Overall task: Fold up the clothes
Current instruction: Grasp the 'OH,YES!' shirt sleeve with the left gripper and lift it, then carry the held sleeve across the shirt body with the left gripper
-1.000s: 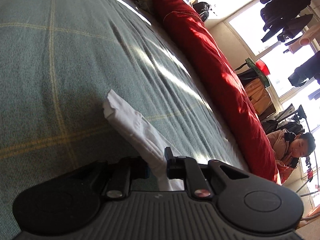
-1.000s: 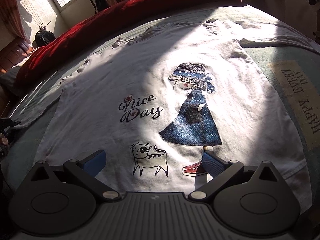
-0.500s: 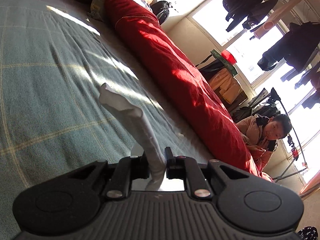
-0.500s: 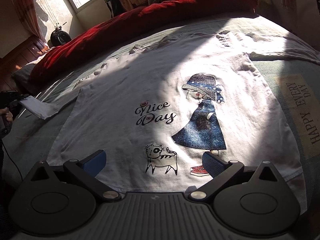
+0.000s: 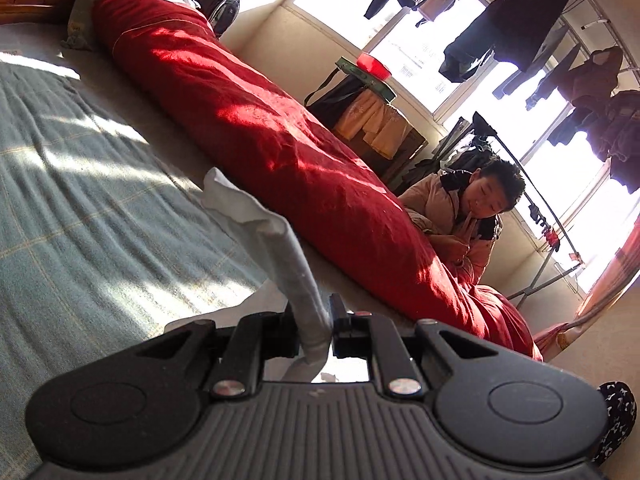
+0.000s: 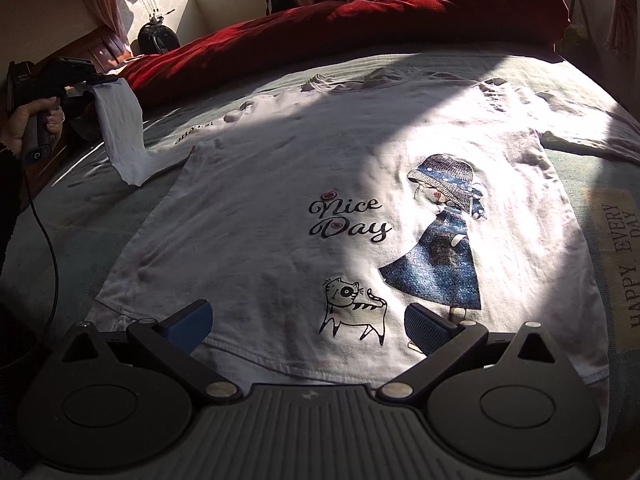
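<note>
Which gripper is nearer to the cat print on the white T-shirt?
Right. The right gripper hovers open over the hem, fingers either side of the cat print. The left gripper is far off at the T-shirt sleeve, holding it lifted.

The left wrist view sits low over the bed [image 5: 80, 200], facing the quilt [image 5: 260, 152]. The right looks down close on the shirt [image 6: 280, 200]. Both share the quilt [image 6: 400, 20].

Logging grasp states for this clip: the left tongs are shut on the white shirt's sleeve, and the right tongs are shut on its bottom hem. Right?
Not quite. The right tongs are open, hovering over the hem of the white shirt without gripping it, as the right wrist view shows. The left tongs are indeed shut on the sleeve.
</note>
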Demonstrator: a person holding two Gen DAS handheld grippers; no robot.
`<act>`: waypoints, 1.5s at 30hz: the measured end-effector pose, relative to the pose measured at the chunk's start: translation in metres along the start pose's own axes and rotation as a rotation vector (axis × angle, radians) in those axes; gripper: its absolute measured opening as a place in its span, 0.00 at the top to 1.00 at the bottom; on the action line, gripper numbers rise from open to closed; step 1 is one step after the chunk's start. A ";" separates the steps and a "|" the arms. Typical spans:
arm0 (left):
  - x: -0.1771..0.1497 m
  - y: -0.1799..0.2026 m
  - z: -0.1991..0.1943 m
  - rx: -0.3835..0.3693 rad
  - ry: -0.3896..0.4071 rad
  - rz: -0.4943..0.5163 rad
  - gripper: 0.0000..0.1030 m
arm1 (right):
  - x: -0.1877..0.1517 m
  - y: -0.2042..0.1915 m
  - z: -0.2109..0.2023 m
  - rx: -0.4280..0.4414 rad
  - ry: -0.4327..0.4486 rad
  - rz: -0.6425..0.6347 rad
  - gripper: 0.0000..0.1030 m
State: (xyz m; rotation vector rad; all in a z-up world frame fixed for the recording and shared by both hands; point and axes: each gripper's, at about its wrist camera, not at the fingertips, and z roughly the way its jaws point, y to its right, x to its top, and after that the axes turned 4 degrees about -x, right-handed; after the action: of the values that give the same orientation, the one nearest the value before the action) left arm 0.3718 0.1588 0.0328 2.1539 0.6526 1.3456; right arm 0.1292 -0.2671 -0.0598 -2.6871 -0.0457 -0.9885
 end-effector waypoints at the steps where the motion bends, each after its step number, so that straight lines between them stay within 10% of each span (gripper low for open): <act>1: -0.001 0.008 0.003 -0.009 -0.006 0.009 0.89 | -0.001 0.001 0.000 0.000 0.001 -0.003 0.00; 32: -0.083 0.186 0.106 -0.223 -0.183 0.124 0.89 | -0.004 0.047 -0.006 -0.055 0.030 -0.125 0.00; 45: -0.175 0.205 0.157 -0.251 -0.262 0.123 0.89 | -0.008 0.054 -0.001 -0.090 -0.019 -0.146 0.00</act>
State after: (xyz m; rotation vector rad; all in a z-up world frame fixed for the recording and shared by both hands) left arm 0.4722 -0.1340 -0.0098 2.1385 0.2390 1.1103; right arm 0.1294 -0.3183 -0.0778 -2.8084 -0.2087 -1.0307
